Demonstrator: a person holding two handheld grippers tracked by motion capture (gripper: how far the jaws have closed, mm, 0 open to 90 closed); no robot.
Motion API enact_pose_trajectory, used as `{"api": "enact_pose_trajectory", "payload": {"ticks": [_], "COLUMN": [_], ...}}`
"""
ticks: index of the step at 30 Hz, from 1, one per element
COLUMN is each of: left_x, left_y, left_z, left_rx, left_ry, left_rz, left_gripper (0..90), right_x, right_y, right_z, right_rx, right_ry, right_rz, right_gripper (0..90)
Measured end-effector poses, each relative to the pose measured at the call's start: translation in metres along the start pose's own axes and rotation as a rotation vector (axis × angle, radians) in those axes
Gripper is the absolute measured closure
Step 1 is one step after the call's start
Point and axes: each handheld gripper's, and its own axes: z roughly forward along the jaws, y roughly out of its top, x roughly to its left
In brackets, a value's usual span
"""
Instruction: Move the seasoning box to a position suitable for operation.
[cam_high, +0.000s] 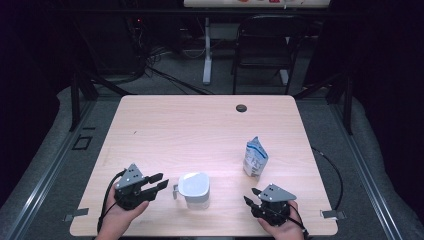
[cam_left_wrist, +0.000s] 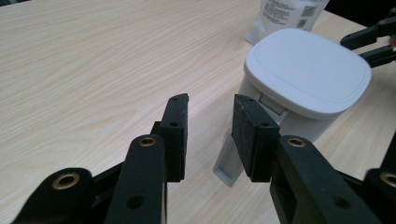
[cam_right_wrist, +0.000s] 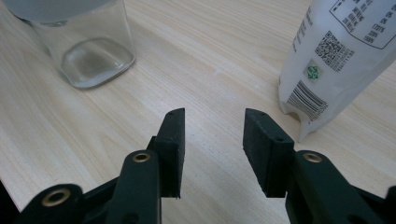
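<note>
A clear container (cam_high: 194, 190) with a white lid stands near the table's front edge; its lid latch (cam_left_wrist: 228, 164) hangs down on the side facing my left gripper. My left gripper (cam_high: 159, 182) is just left of it, open, with nothing between its pads, and the latch lies just beyond the fingertips (cam_left_wrist: 210, 105). A white pouch (cam_high: 255, 157) with printed labels stands upright to the right. My right gripper (cam_high: 251, 196) rests open in front of the pouch (cam_right_wrist: 341, 60), apart from it, with bare table between its jaws (cam_right_wrist: 212, 119). The container's glass base (cam_right_wrist: 93, 58) sits off to its left.
The light wooden table (cam_high: 200, 125) has a small dark grommet hole (cam_high: 241, 108) near its far edge. A black chair (cam_high: 265, 45) and a white desk leg (cam_high: 206, 50) stand beyond the table, with cables on the floor.
</note>
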Motion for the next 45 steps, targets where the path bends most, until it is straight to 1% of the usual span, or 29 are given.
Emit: {"api": "enact_pose_trajectory", "payload": {"ticks": [1,2,3,6,7,8,9,12,14,15,16,17,18,20,22,23,25,26,27,28,29,30,31,34,36,37,45], "left_x": [0.0,-0.001,-0.002,-0.003,-0.005,-0.005,-0.006,-0.007,-0.008,-0.008,-0.01,-0.011,-0.011,-0.011,-0.012,-0.013,-0.014,-0.015,-0.018,-0.018,-0.021,-0.021,-0.024,-0.026,-0.026,-0.026,-0.024], "left_y": [0.001,0.004,0.005,0.007,0.009,0.009,0.013,0.017,0.022,0.025,0.029,0.03,0.032,0.033,0.037,0.041,0.043,0.045,0.048,0.048,0.051,0.051,0.052,0.054,0.054,0.053,0.047], "left_z": [-0.001,-0.001,-0.001,0.0,0.001,0.001,0.0,0.0,0.0,0.0,0.0,0.0,0.0,0.0,0.001,0.001,0.001,0.002,0.004,0.004,0.007,0.007,0.009,0.012,0.012,0.013,0.017], "left_rx": [0.0,-0.008,-0.006,-0.003,-0.012,-0.012,-0.005,-0.006,-0.007,-0.004,0.001,0.004,0.004,0.013,0.022,0.019,0.021,0.026,0.044,0.044,0.058,0.058,0.072,0.101,0.105,0.109,0.124], "left_ry": [0.0,-0.015,-0.016,-0.014,0.002,0.002,0.003,0.01,-0.006,-0.02,-0.03,-0.027,-0.036,-0.039,-0.045,-0.058,-0.064,-0.071,-0.068,-0.068,-0.078,-0.078,-0.078,-0.089,-0.092,-0.099,-0.105], "left_rz": [0.0,-0.005,-0.003,0.006,0.016,0.016,0.027,0.026,0.023,0.022,0.031,0.035,0.036,0.043,0.047,0.055,0.059,0.061,0.079,0.079,0.094,0.094,0.106,0.124,0.123,0.114,0.11], "left_gripper": [66.8,67.1,67.1,65.1,64.1,63.9,63.3,62.6,63.3,65.7,69.0,71.2,73.0,77.1,78.5,82.7,84.4,87.1,90.0,90.0,90.0,90.0,90.0,90.0,90.0,90.0,90.0], "right_x": [0.0,0.0,0.0,0.0,0.001,0.001,0.001,0.001,0.0,0.001,0.0,0.0,0.0,0.0,0.0,0.0,0.0,0.0,0.0,0.0,0.0,-0.001,-0.001,-0.001,-0.001,-0.001,0.0], "right_y": [0.0,0.0,0.0,0.001,0.002,0.002,0.002,0.003,0.003,0.002,0.002,0.001,0.002,0.002,0.002,0.002,0.002,0.002,0.002,0.002,0.001,0.001,0.001,0.0,0.001,0.001,0.002], "right_z": [0.0,-0.001,-0.001,-0.001,-0.002,-0.002,-0.003,-0.003,-0.004,-0.003,-0.003,-0.003,-0.003,-0.004,-0.004,-0.003,-0.003,-0.003,-0.003,-0.003,-0.003,-0.002,-0.002,-0.002,-0.003,-0.002,-0.002], "right_rx": [-0.002,-0.001,-0.004,-0.012,-0.013,-0.013,-0.017,-0.017,-0.004,-0.009,-0.009,-0.01,-0.01,-0.012,-0.013,-0.011,-0.009,-0.008,-0.003,-0.003,-0.007,-0.008,-0.008,-0.012,-0.009,-0.011,-0.011], "right_ry": [-0.003,-0.01,-0.013,-0.019,-0.023,-0.023,-0.03,-0.02,-0.018,-0.019,-0.014,-0.016,-0.018,-0.021,-0.016,-0.018,-0.021,-0.023,-0.025,-0.025,-0.023,-0.022,-0.023,-0.025,-0.024,-0.02,-0.019], "right_rz": [0.001,0.0,-0.001,0.003,-0.002,-0.002,-0.002,0.012,0.013,0.022,0.036,0.039,0.041,0.04,0.042,0.044,0.042,0.041,0.037,0.037,0.042,0.043,0.044,0.045,0.047,0.051,0.049], "right_gripper": [59.1,58.0,57.3,55.9,55.7,55.7,56.4,59.0,59.9,60.8,61.2,61.6,62.2,62.8,63.8,64.0,64.3,64.4,64.4,64.4,64.3,64.0,63.7,63.1,63.1,63.1,62.6]}}
